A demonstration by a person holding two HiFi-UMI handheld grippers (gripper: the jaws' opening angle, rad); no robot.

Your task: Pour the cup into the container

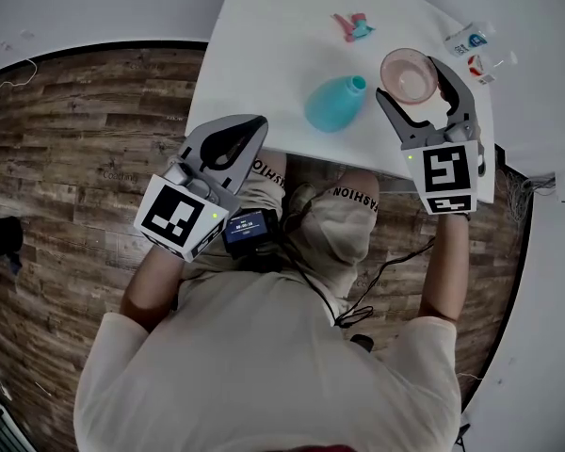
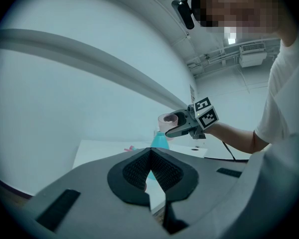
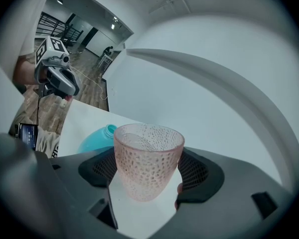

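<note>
While right gripper (image 1: 410, 78) jaws are clamping 1 pink cup (image 3: 148, 158) upright near teal container (image 1: 334, 104), its narrow neck (image 1: 356, 85) is likely calling for slow, centred tilting; left gripper (image 1: 256, 121) jaws are sitting closed, empty.

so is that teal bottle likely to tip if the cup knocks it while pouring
Probably not easily: the teal bottle has a wide, rounded body under a narrow neck, so it should sit stable. It looks like light plastic, so a knock from the cup in the right hand-held gripper might slide it on the white table.
</note>
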